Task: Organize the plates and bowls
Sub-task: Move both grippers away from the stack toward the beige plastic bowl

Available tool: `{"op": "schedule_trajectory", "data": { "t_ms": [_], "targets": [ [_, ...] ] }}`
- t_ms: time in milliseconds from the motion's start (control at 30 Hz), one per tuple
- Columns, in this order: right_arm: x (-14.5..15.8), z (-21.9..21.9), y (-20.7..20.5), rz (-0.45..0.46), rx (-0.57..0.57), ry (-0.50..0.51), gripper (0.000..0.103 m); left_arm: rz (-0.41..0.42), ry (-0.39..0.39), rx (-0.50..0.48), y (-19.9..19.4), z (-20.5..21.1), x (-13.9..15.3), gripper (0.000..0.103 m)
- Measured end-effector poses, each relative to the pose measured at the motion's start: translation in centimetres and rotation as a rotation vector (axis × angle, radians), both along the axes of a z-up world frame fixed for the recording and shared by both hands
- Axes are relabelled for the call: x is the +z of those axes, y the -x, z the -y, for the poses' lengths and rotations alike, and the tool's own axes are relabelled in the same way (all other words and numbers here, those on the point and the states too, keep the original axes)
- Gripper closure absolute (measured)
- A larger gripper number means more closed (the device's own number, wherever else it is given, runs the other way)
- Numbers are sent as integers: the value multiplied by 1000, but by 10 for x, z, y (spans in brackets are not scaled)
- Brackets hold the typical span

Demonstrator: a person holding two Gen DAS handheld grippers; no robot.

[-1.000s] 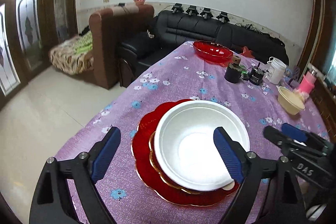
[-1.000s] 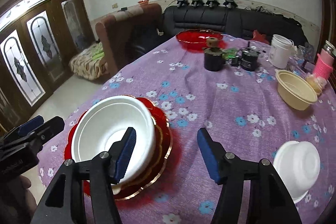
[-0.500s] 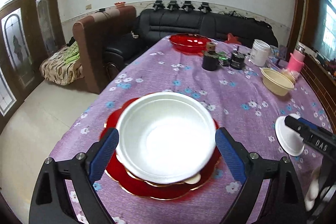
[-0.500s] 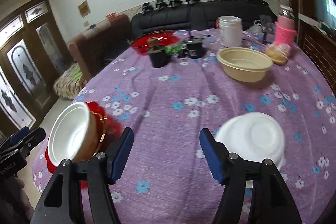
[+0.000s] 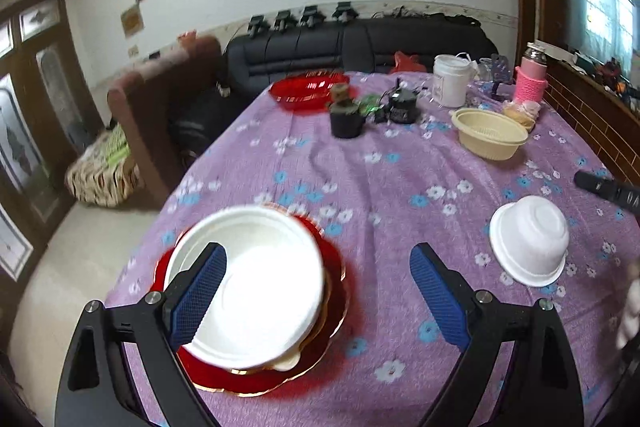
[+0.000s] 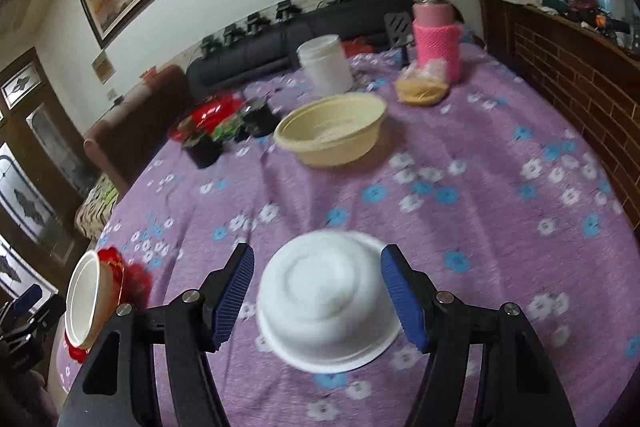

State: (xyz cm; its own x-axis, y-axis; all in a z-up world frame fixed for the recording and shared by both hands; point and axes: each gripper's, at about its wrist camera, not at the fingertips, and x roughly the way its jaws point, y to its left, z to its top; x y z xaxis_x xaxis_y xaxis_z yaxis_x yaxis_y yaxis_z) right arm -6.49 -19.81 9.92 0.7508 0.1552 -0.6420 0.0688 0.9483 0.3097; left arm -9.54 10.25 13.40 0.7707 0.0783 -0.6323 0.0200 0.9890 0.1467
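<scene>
**Right tongs straddle the upturned bowl**

The table [image 6: 500, 155] under its purple flowered cloth fills both views, so I start there. On its near left corner sits the stack: a red plate [image 5: 332, 327] with a gold rim at the bottom, and a big white bowl [image 5: 256, 287] open side up on top of it. Farther off, toward the right, stands a beige bowl [image 6: 332, 135], alone and upright. Smallest of the lot is the upside-down white bowl [image 6: 326, 299], near me on the right half of the table, well apart from the stack.

That small bowl is what my next move turns on, I think. It lies straight ahead of my right tongs [image 6: 318, 297], base up, its round body showing between the two blue pads with cloth visible on either side (being round, it has no long axis to line up with). The pads are not pressing on it; the jaws stand moderately wide and hold nothing. I would judge a short reach forward and down is needed before closing.

My left tongs [image 5: 318, 297] gape wide and empty over the cloth, the stack at their left pad. From them the small bowl lies off to the right, so the right hand is clearly nearer.
</scene>
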Motion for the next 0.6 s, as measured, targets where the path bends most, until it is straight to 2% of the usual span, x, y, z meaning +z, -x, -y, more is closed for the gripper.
{"op": "schedule_trajectory", "data": {
  "t_ms": [200, 433, 600],
  "targets": [
    [16, 21, 6, 37, -24, 11, 27, -25, -14, -36, -6, 25, -7, 10],
    [-2, 30, 9, -2, -22, 10, 27, -63, -53, -49, -7, 35, -18, 10],
    [-9, 37, 11, -24, -38, -4, 27, -80, -42, -43, -7, 32, -20, 10]
  ]
}}
